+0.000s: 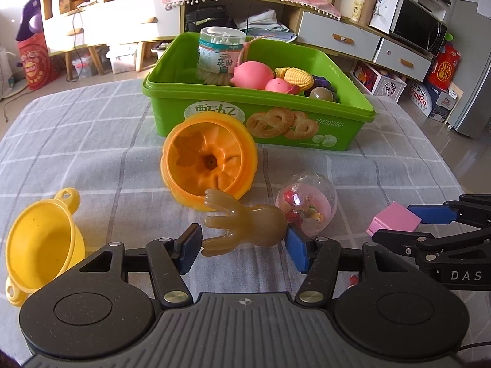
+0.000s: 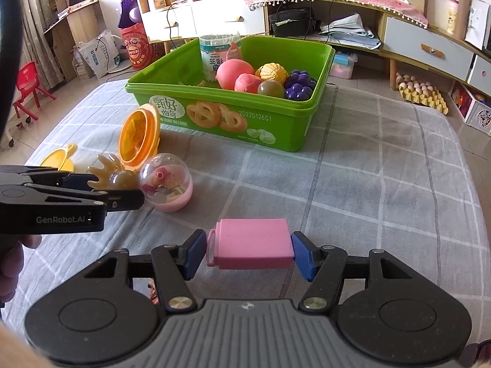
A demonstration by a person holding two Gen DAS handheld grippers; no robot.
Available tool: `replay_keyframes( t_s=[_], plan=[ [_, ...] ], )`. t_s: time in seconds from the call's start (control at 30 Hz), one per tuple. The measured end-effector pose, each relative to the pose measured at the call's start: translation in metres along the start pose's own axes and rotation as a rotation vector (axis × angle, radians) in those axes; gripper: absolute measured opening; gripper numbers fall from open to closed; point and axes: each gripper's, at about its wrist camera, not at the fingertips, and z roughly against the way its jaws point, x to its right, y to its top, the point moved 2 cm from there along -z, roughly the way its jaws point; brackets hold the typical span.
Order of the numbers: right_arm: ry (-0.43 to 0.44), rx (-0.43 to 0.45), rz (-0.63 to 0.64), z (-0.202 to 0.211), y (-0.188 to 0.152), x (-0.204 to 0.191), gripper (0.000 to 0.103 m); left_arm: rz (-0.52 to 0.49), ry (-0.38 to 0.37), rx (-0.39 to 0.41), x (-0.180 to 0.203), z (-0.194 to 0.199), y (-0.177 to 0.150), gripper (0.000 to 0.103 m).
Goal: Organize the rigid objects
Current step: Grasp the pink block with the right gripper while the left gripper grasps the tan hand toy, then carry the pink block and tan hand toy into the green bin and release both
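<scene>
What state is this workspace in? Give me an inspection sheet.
Surface: grey checked cloth over the table.
Job's things: brown hand toy, pink block, capsule egg, orange mould and yellow funnel loose on the cloth; green box holds toy fruit and a jar.
Clutter: nothing seen.
Grippers: left gripper open, bracketing the hand toy; right gripper open, bracketing the pink block.
Cables: black cables hang over the cabinet behind.
Surroundings: drawers, egg tray, red chair.

Glossy green plastic bin (image 2: pixel 276 128), matt checked cloth (image 2: pixel 368 184)
</scene>
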Motion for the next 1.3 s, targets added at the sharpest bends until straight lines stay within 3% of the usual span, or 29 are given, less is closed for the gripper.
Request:
replay_keyframes(
  t_s=[0.33, 0.83, 1.3],
  plan=[
    [0.005, 0.014, -0.037, 0.008, 0.017, -0.001, 0.034, 0.036, -0.048, -0.015, -0.002, 0.010, 0.011, 0.060],
    [0.045, 0.133, -0.221, 0.023, 0.074, 0.009, 0.034, 0.100, -0.075, 0.064, 0.002, 0.023, 0.048, 0.060],
    [0.130, 0.185, -0.320, -0.003, 0.130, 0.017, 0.034, -0.069, -0.026, 0.120, -0.010, -0.003, 0.107, 0.060]
  ],
)
